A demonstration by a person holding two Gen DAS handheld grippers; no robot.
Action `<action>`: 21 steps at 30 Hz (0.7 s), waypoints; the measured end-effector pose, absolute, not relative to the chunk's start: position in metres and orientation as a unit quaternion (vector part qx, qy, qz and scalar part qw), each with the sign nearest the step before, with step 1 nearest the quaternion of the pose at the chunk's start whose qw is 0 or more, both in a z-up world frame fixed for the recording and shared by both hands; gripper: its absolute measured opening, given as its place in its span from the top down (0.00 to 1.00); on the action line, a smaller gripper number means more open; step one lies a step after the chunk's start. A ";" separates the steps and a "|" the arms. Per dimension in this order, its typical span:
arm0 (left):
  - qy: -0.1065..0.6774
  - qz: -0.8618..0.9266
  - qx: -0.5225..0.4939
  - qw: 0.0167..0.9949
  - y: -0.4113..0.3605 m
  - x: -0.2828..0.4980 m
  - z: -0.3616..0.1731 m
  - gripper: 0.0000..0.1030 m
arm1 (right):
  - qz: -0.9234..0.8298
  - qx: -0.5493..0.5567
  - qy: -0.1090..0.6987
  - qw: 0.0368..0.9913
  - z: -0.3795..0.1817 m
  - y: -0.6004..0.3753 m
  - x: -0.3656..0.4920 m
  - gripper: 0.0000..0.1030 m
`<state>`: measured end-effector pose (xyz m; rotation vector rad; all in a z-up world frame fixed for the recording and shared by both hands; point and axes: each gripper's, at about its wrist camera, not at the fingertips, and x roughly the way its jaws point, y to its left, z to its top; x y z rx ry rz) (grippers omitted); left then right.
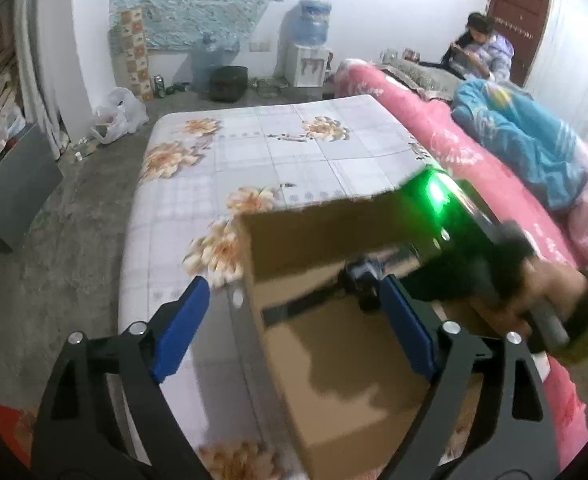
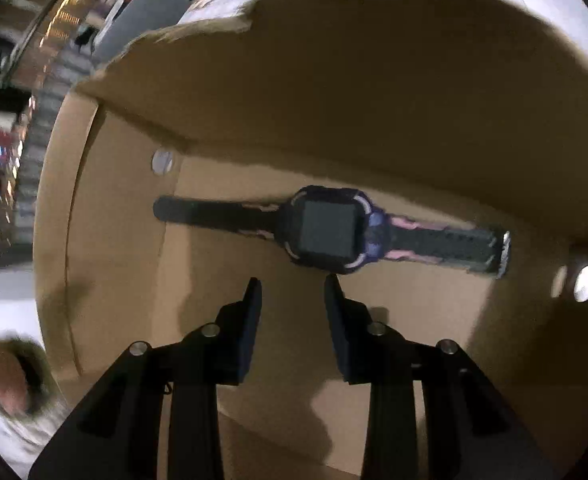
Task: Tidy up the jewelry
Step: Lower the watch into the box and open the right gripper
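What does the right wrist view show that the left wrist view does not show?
Only the right wrist view shows the whole watch lying flat on the box floor, and the open right gripper just short of it. Only the left wrist view shows the bed, the open left gripper astride the box wall, and the right hand. Both show the box.

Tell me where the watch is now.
In the right wrist view, the watch lies flat on the floor of the cardboard box, just beyond the open right gripper.
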<state>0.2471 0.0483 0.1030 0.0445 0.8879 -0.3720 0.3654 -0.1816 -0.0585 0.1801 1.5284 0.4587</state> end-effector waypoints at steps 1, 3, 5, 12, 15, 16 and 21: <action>0.425 -0.178 0.012 0.887 0.057 0.234 0.102 0.18 | 0.202 0.110 0.683 0.693 -0.061 -0.185 0.369 0.68; 0.424 -0.179 -0.007 0.888 0.071 0.214 0.097 0.17 | 0.194 0.150 0.679 0.692 -0.065 -0.191 0.373 0.68; 0.423 -0.174 -0.035 0.888 0.088 0.192 0.087 0.16 | 0.180 0.208 0.672 0.688 -0.068 -0.201 0.375 0.68; 0.449 -0.147 -0.104 0.875 0.120 0.142 0.042 0.15 | 0.136 0.320 0.652 0.674 -0.075 -0.224 0.366 0.68; 0.441 -0.137 -0.102 0.881 0.122 0.123 0.031 0.15 | 0.138 0.322 0.655 0.670 -0.065 -0.228 0.359 0.66; 0.435 -0.137 -0.094 0.885 0.120 0.115 0.029 0.15 | 0.138 0.320 0.653 0.672 -0.058 -0.230 0.354 0.64; 0.428 -0.147 -0.045 0.891 0.106 0.087 0.020 0.14 | 0.163 0.287 0.617 0.714 -0.009 -0.245 0.316 0.59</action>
